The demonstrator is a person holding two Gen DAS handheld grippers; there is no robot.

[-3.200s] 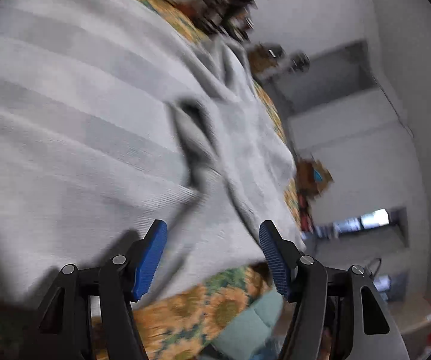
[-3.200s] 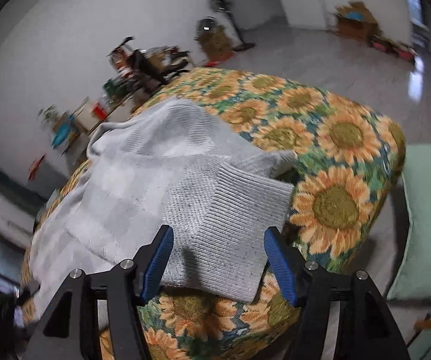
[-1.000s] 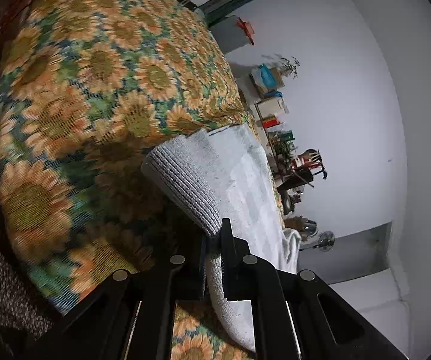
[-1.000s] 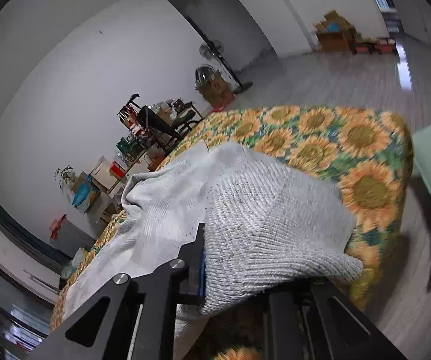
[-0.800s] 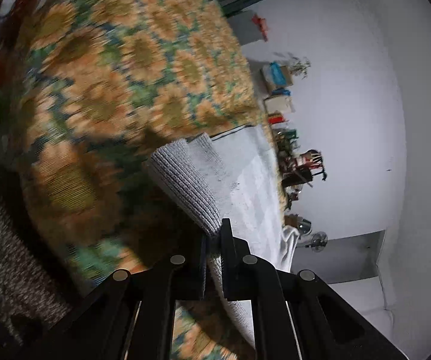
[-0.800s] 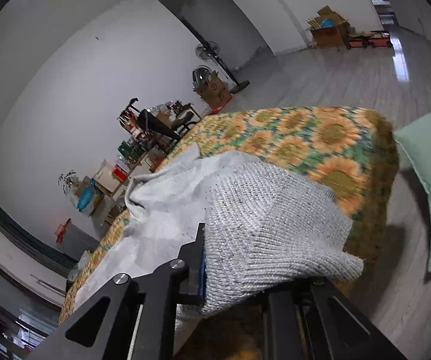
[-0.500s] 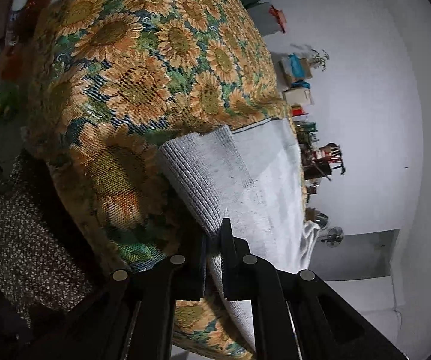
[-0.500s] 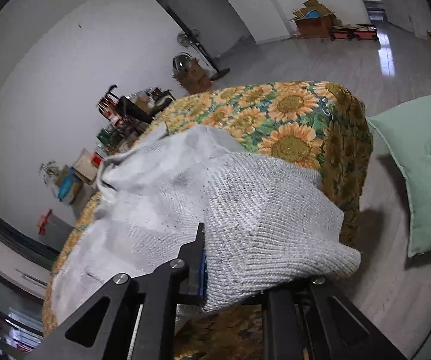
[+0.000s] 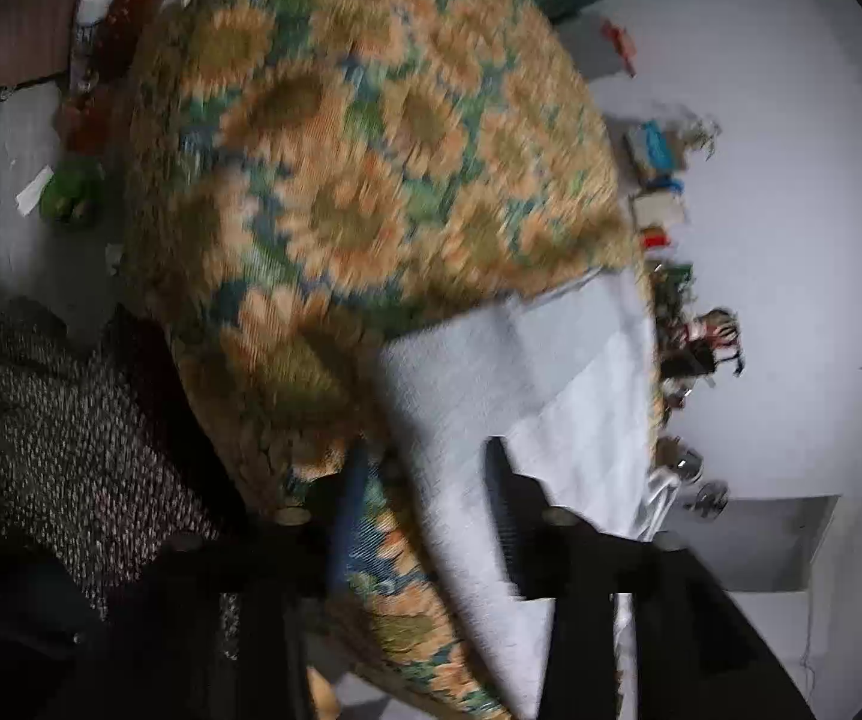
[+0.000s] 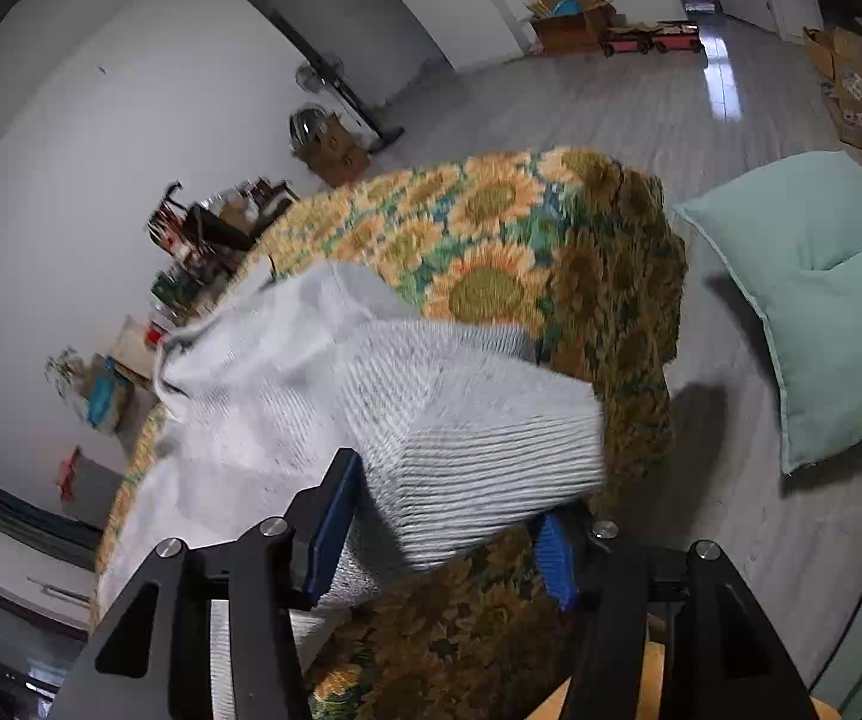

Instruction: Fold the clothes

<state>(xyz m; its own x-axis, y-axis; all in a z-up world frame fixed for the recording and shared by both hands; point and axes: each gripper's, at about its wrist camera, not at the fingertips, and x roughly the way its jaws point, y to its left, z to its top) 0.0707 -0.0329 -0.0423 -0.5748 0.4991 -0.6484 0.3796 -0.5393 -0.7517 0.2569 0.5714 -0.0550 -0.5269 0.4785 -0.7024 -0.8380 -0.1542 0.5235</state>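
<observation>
Item: grey knitted sweater (image 10: pixel 442 414), ribbed hem toward the camera, lying on a surface draped in a sunflower-print cover (image 10: pixel 508 252). In the right wrist view the garment spreads from the near corner of the cover back toward the far wall, its ribbed edge bunched and raised at the front. In the left wrist view the same sweater (image 9: pixel 490 396) shows as a pale wedge running along the right side of the cover (image 9: pixel 371 180); this view is motion-blurred.

Right gripper (image 10: pixel 442 516): blue-padded fingers stand apart, the ribbed edge of the sweater lying between them and draping over the gap. Whether either pad touches the knit cannot be told.

Left gripper (image 9: pixel 425 516): fingers apart, a strip of the sweater and a strip of the cover visible between them. Blur hides whether there is contact.

Surroundings, right wrist view: pale green cushion (image 10: pixel 814 306) on the grey floor beside the covered surface; standing fan (image 10: pixel 335 90) near a doorway; cardboard boxes (image 10: pixel 568 18) by the far wall; cluttered shelf (image 10: pixel 203 234) against the white wall.

Surroundings, left wrist view: dark speckled fabric (image 9: pixel 59 438) at lower left, beside the cover's edge; green object (image 9: pixel 71 192) on the floor, too blurred to name.
</observation>
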